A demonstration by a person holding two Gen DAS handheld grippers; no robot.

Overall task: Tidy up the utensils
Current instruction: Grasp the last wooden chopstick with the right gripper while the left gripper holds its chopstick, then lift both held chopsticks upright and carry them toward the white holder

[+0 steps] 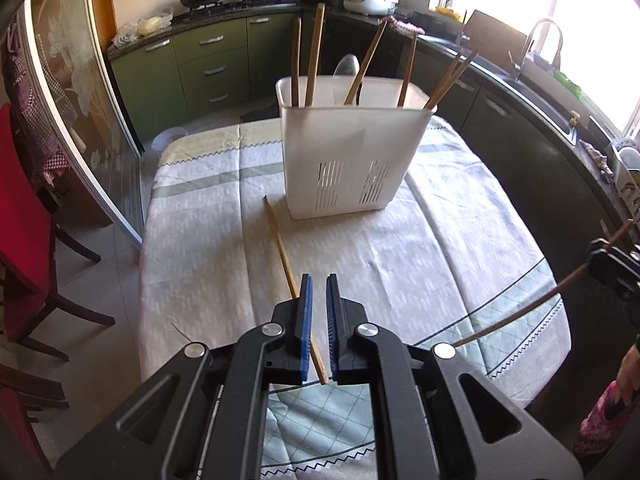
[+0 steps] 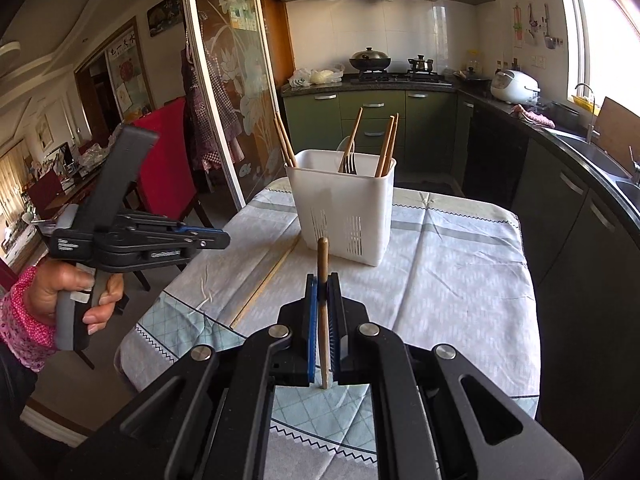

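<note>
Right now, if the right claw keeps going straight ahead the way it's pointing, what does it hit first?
Probably the white utensil caddy. The right claw, shut on a chopstick, points straight at its slotted front wall across bare tablecloth. The chopstick tip would touch first, though depth is unclear.

holder [image 1: 352, 152]: white matt plastic | chopstick [image 1: 282, 250]: bare wood | tablecloth [image 1: 440, 248]: woven cloth | fingers [image 1: 306, 312]: blue ribbed pads

Daylight entered through window [image 1: 592, 8] right of fingers, blown out to white glare. Tablecloth [image 1: 420, 248] ahead of fingers evenly lit; soft shadow fell left of utensil holder [image 1: 348, 160]. Fisheye curvature bent door frame [image 1: 76, 120] and counter [image 2: 592, 160] at edges. Corners vignetted dark. Gripper bodies below fingers slightly soft.
</note>
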